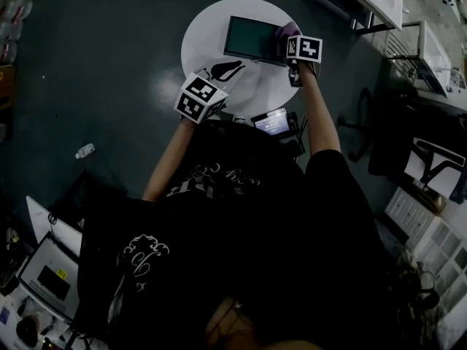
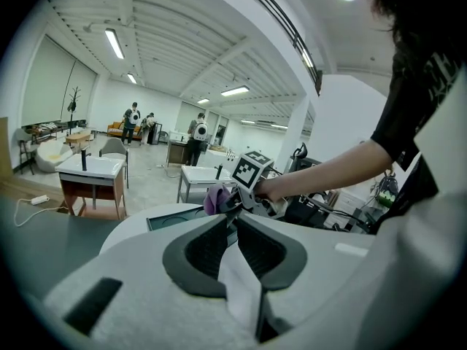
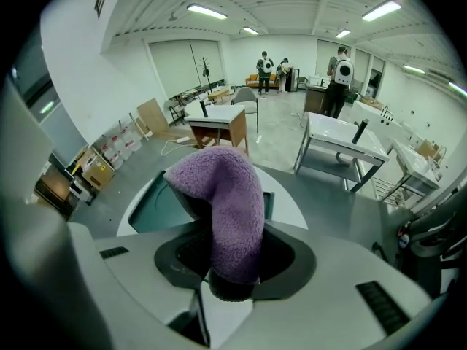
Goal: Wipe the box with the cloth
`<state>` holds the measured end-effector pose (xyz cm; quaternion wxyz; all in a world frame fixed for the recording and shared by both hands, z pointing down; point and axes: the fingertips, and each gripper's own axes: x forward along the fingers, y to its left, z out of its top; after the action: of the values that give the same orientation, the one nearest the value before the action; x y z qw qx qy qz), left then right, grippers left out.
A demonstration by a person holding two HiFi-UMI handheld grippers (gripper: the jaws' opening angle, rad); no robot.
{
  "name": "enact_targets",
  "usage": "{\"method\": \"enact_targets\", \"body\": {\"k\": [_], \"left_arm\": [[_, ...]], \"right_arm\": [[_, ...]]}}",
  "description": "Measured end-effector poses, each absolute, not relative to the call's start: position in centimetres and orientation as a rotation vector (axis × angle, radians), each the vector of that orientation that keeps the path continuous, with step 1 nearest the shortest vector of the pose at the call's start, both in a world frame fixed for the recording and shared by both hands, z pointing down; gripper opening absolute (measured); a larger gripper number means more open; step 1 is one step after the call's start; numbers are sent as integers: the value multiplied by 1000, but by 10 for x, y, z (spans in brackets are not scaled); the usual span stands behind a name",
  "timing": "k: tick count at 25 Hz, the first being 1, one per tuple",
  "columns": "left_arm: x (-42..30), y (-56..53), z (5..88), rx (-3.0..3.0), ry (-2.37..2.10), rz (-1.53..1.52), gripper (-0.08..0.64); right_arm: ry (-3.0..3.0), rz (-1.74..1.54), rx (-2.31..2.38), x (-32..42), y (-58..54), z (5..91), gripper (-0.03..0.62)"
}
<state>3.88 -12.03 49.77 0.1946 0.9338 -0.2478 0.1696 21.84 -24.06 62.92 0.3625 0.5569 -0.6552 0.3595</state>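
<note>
**Right gripper holds the cloth at the box; left gripper idle**

The right arm reaches straight forward across the round white table, forearm bare. The right gripper is clamped on the purple cloth, which rises from between the jaws and curls forward. In the head view the cloth sits at the right end of the dark teal box, which lies flat near the middle of the table.

The left arm is bent, with the left gripper low at the table's near edge and well apart from the box. Its 2 jaws are pressed together with nothing between them, and it points toward the right gripper.

A small screen stands at the table's near edge. The floor is dark grey, and a plastic bottle lies on it to the left. An open laptop sits at the lower left. Beyond are white worktables, strip lights on a white ceiling and several people standing far off.
</note>
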Motion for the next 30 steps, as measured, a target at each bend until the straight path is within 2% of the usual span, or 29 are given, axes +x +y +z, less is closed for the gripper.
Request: {"method": "enact_targets", "body": {"k": [16, 30], "left_arm": [[14, -116, 497, 2561, -823, 448, 38], [4, -117, 495, 2551, -850, 435, 38]], "right_arm": [[-1995, 926, 1077, 37, -219, 631, 115], [-1912, 1020, 1084, 61, -200, 658, 115]]}}
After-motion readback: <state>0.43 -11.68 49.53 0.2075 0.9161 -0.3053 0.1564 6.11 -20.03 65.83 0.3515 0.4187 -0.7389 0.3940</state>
